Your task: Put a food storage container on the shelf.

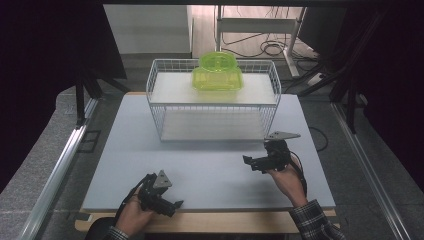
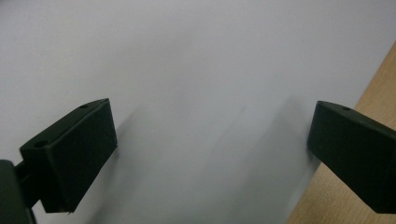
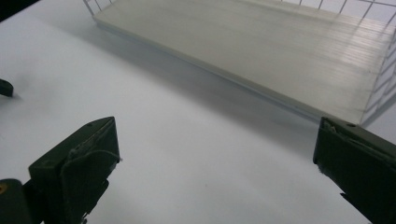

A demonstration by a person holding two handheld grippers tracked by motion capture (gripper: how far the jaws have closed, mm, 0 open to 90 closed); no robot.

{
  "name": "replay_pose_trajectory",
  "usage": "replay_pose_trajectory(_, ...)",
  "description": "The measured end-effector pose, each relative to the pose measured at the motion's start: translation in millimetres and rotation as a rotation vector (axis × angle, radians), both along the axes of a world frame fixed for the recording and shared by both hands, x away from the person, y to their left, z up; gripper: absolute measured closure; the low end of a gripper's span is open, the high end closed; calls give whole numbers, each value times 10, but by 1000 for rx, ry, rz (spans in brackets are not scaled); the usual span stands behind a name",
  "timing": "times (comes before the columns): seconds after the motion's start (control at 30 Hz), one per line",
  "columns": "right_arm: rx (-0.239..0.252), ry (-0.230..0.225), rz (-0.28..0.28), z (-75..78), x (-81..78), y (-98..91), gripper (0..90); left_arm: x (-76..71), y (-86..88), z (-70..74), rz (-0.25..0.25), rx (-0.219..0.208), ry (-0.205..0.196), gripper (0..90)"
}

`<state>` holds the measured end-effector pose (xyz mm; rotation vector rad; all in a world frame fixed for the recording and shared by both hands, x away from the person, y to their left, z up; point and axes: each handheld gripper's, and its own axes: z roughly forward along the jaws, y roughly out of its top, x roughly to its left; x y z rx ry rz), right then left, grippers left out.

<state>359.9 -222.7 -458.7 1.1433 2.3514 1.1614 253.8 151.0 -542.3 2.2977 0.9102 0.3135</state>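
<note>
The right gripper (image 3: 215,163) has its two black fingers (image 3: 74,172) spread wide apart, one rising at seven o'clock and the other at four o'clock, with nothing between them but the pale counter (image 3: 187,154). Toward one o'clock stands a white wire rack (image 3: 378,93), its lower shelf board (image 3: 261,51) lying just above the counter. A small dark object (image 3: 5,87) peeks in at nine o'clock, too cropped to identify.

A person's two hands each grip a black hand-held gripper: the left hand-held gripper (image 1: 172,204) and right hand-held gripper (image 1: 248,160), both with jaws spread wide, nothing between them.
</note>
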Motion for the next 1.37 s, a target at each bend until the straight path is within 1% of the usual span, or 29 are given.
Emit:
replay_pose_trajectory(0.17,-11,-4,-8,-48,-65,-69,5,-3,1,4,1,-1,-6,12)
replay_pose_trajectory(0.33,-9,7,-23,-104,-147,-164,5,-6,1,6,2,1,-15,13)
replay_pose_trajectory(0.67,-36,-2,-38,-194,-283,-278,5,-11,-3,3,-5,14,-28,12)
replay_pose_trajectory(0.83,-41,-8,-34,-252,-341,-288,5,-13,-6,1,-7,13,-24,12)
replay_pose_trajectory(0.97,-55,-9,-26,-315,-386,-273,5,-14,-7,-1,-8,16,-23,12)
replay_pose_trajectory(1.1,-63,8,-24,-384,-411,-270,5,-16,-11,-4,-5,12,-23,12)
replay_pose_trajectory(1.2,-79,24,-22,-438,-415,-262,5,-16,-13,-5,-5,13,-21,11)
replay_pose_trajectory(1.37,-87,35,-28,-459,-403,-263,5,-8,-8,1,12,19,-19,1)
